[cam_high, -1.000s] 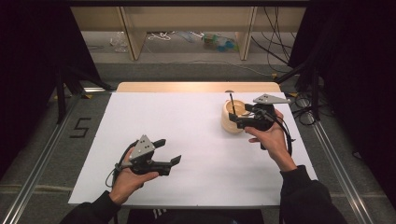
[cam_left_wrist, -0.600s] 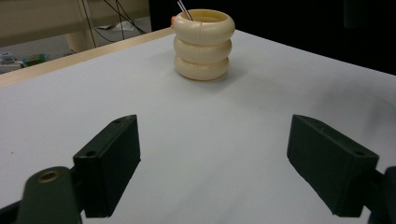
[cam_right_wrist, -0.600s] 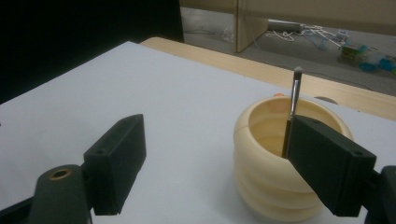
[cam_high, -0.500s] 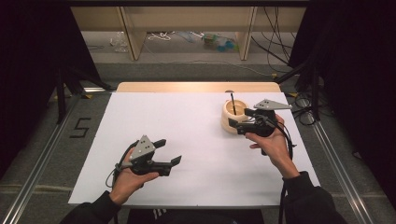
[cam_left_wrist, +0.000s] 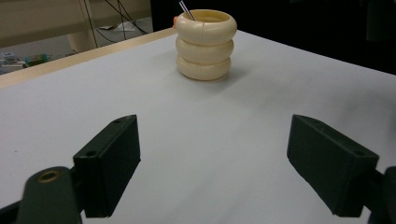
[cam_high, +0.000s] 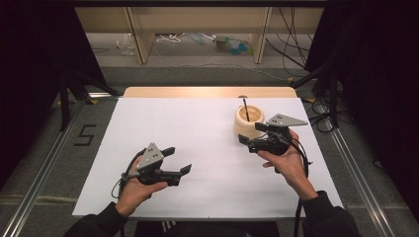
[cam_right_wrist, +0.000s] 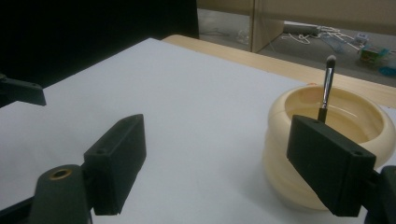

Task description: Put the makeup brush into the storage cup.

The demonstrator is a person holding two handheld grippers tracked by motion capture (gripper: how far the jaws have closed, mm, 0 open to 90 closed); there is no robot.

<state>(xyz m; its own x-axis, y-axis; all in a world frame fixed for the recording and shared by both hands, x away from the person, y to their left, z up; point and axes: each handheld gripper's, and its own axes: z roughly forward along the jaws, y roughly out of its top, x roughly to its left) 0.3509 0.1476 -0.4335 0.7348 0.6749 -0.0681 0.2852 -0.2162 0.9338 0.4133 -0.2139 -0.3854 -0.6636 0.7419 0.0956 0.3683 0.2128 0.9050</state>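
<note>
The right gripper [cam_high: 251, 139], spread wide and holding nothing, sits just near of the cream pot [cam_high: 247, 122], whose brush [cam_high: 245, 107] stands nearly straight up.

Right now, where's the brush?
In the high view the brush stands in the cream holder at the table's far right, just beyond the right tool.

The ribbed holder [cam_high: 248, 121] stands on the table [cam_high: 197, 123], just ahead and left of the right gripper [cam_high: 252, 141]. A brush [cam_high: 245, 109] stands upright in it. The left gripper [cam_high: 177, 160] sits well apart, with the holder far ahead of its jaws.
</note>
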